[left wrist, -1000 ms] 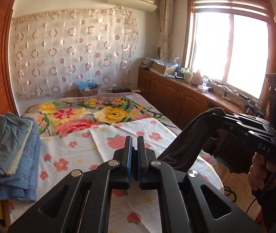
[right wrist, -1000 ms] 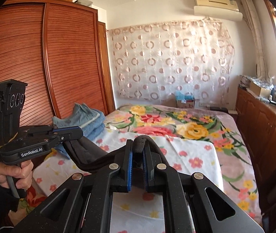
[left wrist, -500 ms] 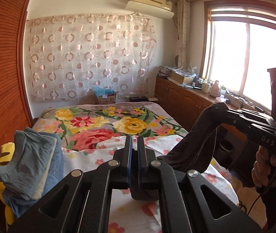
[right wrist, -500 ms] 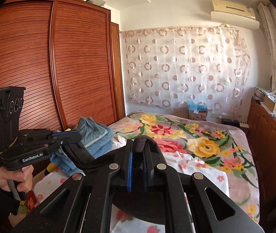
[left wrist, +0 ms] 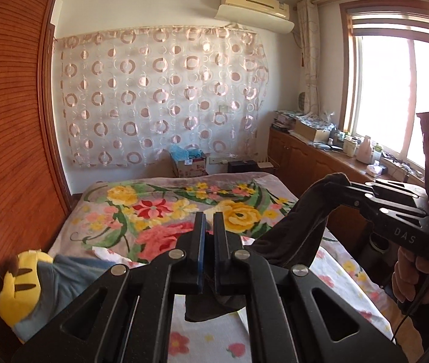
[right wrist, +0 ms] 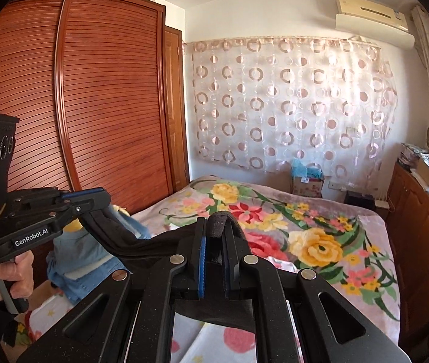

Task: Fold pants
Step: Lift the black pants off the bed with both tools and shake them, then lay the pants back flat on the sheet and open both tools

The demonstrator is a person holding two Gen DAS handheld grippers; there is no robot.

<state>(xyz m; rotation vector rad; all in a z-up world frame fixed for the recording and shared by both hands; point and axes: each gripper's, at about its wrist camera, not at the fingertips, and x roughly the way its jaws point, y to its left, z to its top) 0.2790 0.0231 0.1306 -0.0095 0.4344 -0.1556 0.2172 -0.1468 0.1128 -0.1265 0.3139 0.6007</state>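
Observation:
Dark pants [left wrist: 299, 230] hang stretched between my two grippers above the bed [left wrist: 154, 205]. My left gripper [left wrist: 209, 217] is shut on one end of the pants, and a fold of cloth droops below its fingers. My right gripper [left wrist: 335, 181], held by a hand at the right, is shut on the other end. In the right wrist view the pants [right wrist: 141, 245] run from my right gripper [right wrist: 216, 224], where a loop of fabric sticks up between the pads, across to my left gripper [right wrist: 105, 198].
A pile of blue folded clothes [left wrist: 72, 269] and a yellow plush toy [left wrist: 17, 287] lie at the bed's left edge beside the wooden wardrobe [right wrist: 93, 106]. Low cabinets [left wrist: 305, 163] line the window side. A cardboard box [left wrist: 188, 163] stands beyond the bed.
Both grippers have risen and moved forward over the bed, carrying the pants up with them. The blue clothes pile has slid lower in both views.

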